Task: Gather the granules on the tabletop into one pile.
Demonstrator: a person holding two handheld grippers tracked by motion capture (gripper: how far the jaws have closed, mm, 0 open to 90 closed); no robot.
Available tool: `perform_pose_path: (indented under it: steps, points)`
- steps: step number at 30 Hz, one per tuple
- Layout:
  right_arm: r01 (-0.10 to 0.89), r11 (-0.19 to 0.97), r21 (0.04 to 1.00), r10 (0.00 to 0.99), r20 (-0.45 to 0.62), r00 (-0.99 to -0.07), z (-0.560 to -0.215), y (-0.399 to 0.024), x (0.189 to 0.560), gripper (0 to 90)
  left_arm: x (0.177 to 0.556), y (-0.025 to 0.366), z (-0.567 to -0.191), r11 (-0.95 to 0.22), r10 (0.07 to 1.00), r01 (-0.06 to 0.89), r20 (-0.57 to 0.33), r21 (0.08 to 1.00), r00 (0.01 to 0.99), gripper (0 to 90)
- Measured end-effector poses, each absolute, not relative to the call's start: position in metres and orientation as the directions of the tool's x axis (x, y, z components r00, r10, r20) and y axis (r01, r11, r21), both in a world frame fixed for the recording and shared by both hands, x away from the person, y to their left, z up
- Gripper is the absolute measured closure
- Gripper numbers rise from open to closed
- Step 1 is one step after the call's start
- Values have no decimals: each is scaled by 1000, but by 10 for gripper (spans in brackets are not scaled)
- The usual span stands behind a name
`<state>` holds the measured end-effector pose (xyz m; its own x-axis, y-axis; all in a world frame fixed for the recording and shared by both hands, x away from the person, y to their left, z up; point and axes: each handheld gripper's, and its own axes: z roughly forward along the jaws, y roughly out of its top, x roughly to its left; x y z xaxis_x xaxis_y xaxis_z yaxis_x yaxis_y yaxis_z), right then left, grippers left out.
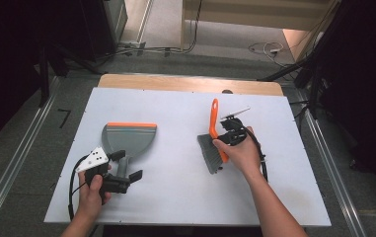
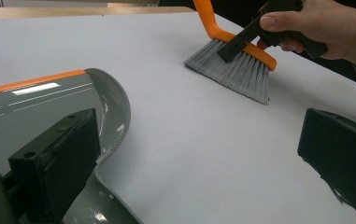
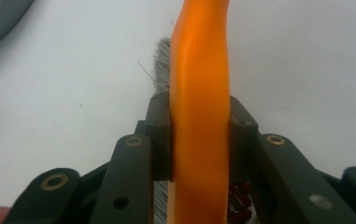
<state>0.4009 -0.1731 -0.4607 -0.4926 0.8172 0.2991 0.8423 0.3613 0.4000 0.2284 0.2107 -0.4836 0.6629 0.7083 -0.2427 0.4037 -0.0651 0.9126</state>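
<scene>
A grey dustpan (image 1: 129, 137) with an orange front lip lies on the left half of the white table (image 1: 175, 187). Its handle points toward the person. My left gripper (image 1: 126, 166) stands open at that handle, one jaw on each side of it and neither pressing. In the left gripper view one jaw sits over the dustpan (image 2: 49, 107) and the other stands far off to the right. A hand brush (image 1: 212, 148) with an orange handle and grey bristles is at the table's right centre. My right gripper (image 1: 226, 136) is shut on its orange handle (image 3: 201, 70), the bristles (image 2: 238, 70) resting on the table.
The white board sits on a wooden tabletop (image 1: 190, 83) that shows along the far edge. Metal rails (image 1: 13, 163) run along both sides at floor level. Cables (image 1: 269, 49) lie on the floor beyond the table.
</scene>
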Motion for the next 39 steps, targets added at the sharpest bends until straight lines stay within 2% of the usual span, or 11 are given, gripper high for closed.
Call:
perform_pose_path:
  steps: [7, 12, 15, 19, 21, 28, 31, 32, 35, 39]
  points:
    - [846, 355, 398, 823, 296, -485, -460, -180, 402, 671, 229, 211, -484, -65, 709, 404, -242, 913, 662, 0]
    - [818, 367, 443, 779, 334, -531, -454, -177, 399, 678, 230, 210, -484, -64, 709, 406, -245, 911, 661, 0]
    - [763, 423, 489, 742, 297, -601, -437, -168, 394, 682, 230, 209, -484, -67, 709, 405, -241, 912, 662, 0]
    - [728, 451, 516, 712, 284, -643, -423, -167, 391, 682, 229, 210, -483, -68, 708, 403, -241, 913, 664, 0]
    - [685, 513, 518, 674, 251, -695, -414, -167, 387, 683, 229, 211, -483, -61, 705, 402, -245, 914, 665, 0]
    - [598, 641, 482, 588, 193, -786, -411, -169, 374, 682, 229, 211, -482, -53, 703, 399, -250, 915, 666, 0]
    - [488, 722, 491, 497, 122, -859, -412, -172, 361, 683, 230, 209, -482, -54, 704, 402, -250, 914, 664, 0]
    - [488, 722, 491, 497, 122, -859, -412, -172, 361, 683, 230, 208, -482, -56, 703, 402, -249, 914, 666, 0]
    - [405, 771, 491, 439, 50, -897, -411, -178, 354, 683, 229, 206, -481, -62, 704, 398, -242, 915, 668, 0]
    - [376, 787, 489, 415, 33, -909, -410, -189, 346, 683, 228, 205, -479, -63, 706, 393, -237, 918, 667, 0]
